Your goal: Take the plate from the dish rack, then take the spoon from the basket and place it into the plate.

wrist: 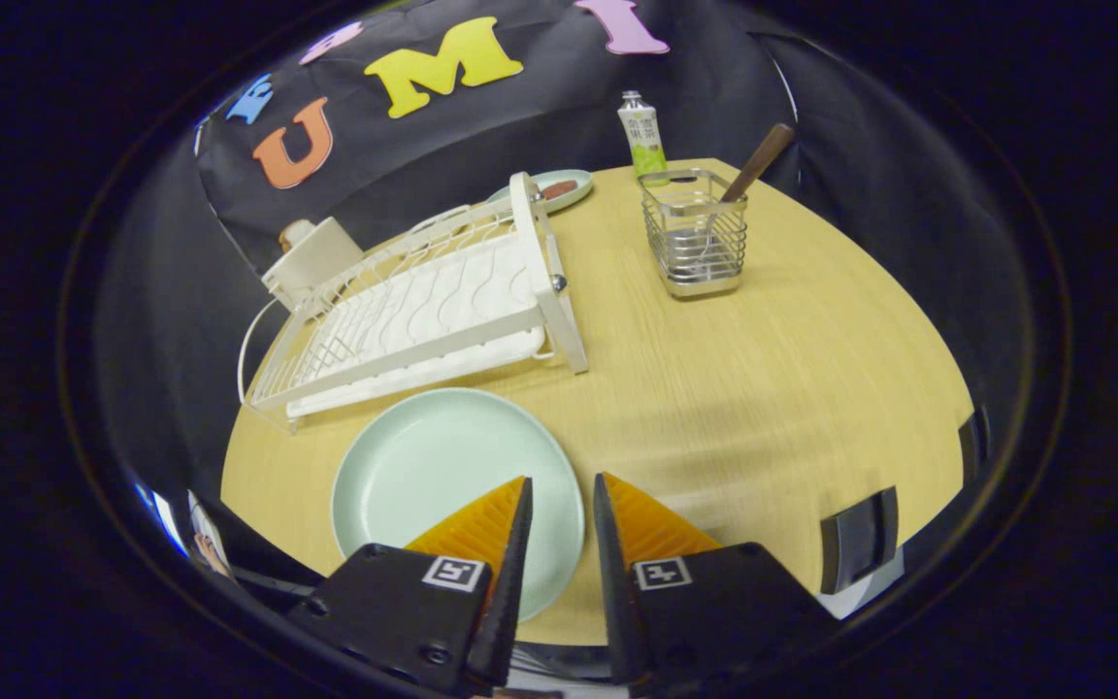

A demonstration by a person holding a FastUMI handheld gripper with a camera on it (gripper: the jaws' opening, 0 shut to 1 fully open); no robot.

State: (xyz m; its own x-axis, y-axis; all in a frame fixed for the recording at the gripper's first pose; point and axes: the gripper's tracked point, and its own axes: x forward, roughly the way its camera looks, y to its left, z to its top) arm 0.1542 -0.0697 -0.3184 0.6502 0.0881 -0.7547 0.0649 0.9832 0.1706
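**Plate on the table, spoon in the basket**

We see the gripper [562, 490] at the bottom centre of the frame, its two fingers parted by a narrow gap and holding nothing. The left finger overlaps the near right rim of the round pale green plate [433, 476], which lies flat on the light wooden table [763, 388] in the lower left centre. We cannot tell whether the finger touches the plate or hangs above it.

Just beyond the plate, towards the centre left, stands the white wire dish rack [423, 311], with no dishes in it. In the upper right centre we find the square silver wire basket [694, 233], well apart from the plate, and the brown-handled spoon [758, 163] leans out of it. Behind the basket stands a small green and white bottle [643, 136]. A second small pale dish [549, 189] sits behind the rack's far end.
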